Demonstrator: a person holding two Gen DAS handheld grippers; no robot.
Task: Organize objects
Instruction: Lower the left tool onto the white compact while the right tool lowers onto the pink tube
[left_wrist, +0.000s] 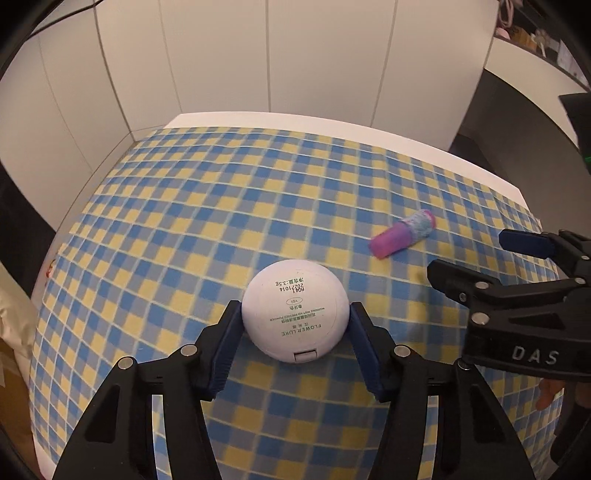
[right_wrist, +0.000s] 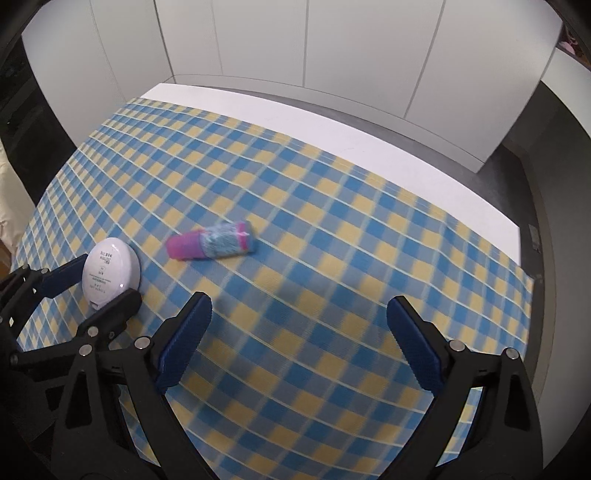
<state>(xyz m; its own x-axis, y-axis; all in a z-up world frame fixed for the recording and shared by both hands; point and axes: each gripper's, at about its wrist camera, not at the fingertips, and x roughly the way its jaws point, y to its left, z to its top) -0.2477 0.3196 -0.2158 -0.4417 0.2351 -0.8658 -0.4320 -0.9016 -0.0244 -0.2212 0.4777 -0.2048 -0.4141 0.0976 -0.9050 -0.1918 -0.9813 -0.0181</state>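
Observation:
A round white compact (left_wrist: 295, 314) lies on the blue-and-yellow checked cloth (left_wrist: 207, 221), its printed underside up. My left gripper (left_wrist: 294, 307) is shut on it, one blue pad against each side. In the right wrist view the same compact (right_wrist: 110, 267) sits at the far left in the left gripper (right_wrist: 109, 281). A pink-and-blue tube (right_wrist: 210, 243) lies on its side on the cloth (right_wrist: 351, 236), a little beyond my right gripper (right_wrist: 299, 301). That gripper is open with nothing between its pads. In the left wrist view the tube (left_wrist: 402, 234) lies just left of the right gripper (left_wrist: 471, 253).
The cloth covers most of a white table (right_wrist: 424, 177), with a bare strip along its far edge. White cabinet panels (left_wrist: 258, 55) stand behind it. Dark floor (right_wrist: 546, 221) lies to the right, and something beige (left_wrist: 14, 332) sits beside the table's left edge.

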